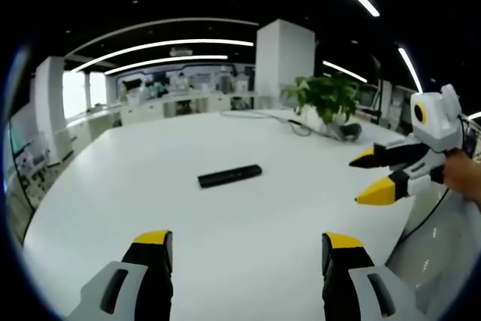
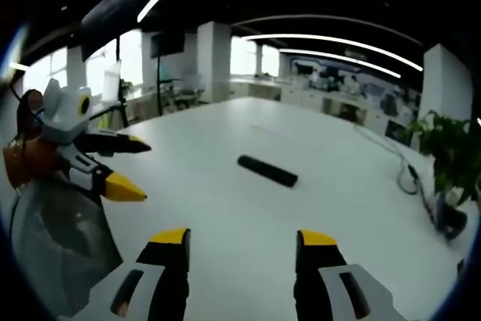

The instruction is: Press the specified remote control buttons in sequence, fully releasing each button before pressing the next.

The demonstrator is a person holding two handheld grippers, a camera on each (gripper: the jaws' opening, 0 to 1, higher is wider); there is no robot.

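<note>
Remote, a slim black plastic bar [image 1: 230, 176], lies crosswise at my twelve o'clock on the white worktop [image 1: 150, 208], well beyond both wide-open, empty jaws, neither gripper clearly nearer.

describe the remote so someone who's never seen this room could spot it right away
Start at the big white table that takes up the room's middle. Near its centre, ahead of both grippers, lies the remote, a slim black bar lying flat. It lies alone on bare white, well apart from the potted plant and cables at the far edge.
</note>
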